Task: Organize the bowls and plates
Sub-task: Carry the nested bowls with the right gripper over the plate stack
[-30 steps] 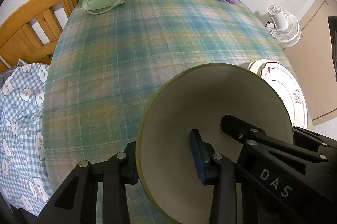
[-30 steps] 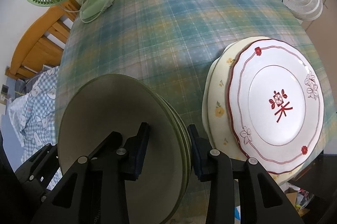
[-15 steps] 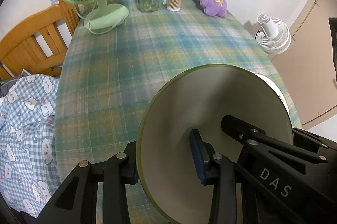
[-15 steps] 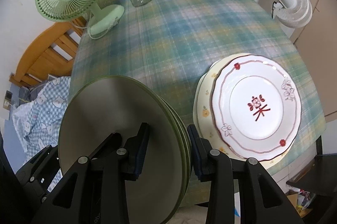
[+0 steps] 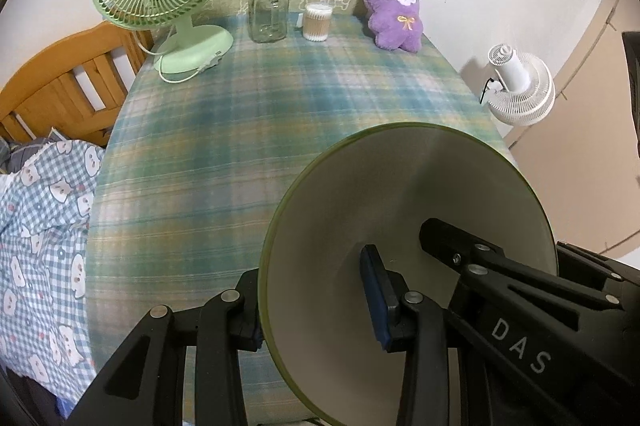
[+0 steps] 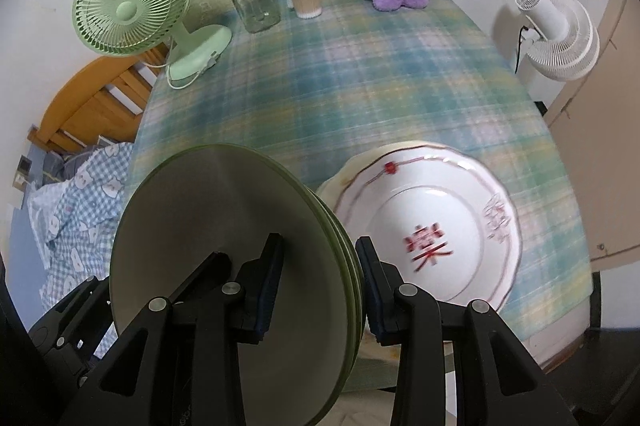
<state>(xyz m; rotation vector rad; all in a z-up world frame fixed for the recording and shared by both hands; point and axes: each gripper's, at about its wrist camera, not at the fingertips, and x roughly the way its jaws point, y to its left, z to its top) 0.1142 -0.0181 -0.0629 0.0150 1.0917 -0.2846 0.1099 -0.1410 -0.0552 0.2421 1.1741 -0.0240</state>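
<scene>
Above the table (image 6: 400,73), both hand-held grippers clamp green plates (image 6: 240,258).

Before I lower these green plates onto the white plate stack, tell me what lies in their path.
Nothing visible does. The green plates, clamped on edge in the right gripper, hang left of the red-patterned white plate, whose face is bare; the tablecloth between shows nothing.

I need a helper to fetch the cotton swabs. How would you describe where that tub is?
Look to the far edge of the plaid table, by the wall. The cotton swab tub stands between the glass jar and the purple plush: small, clear, packed with white-tipped sticks.
</scene>
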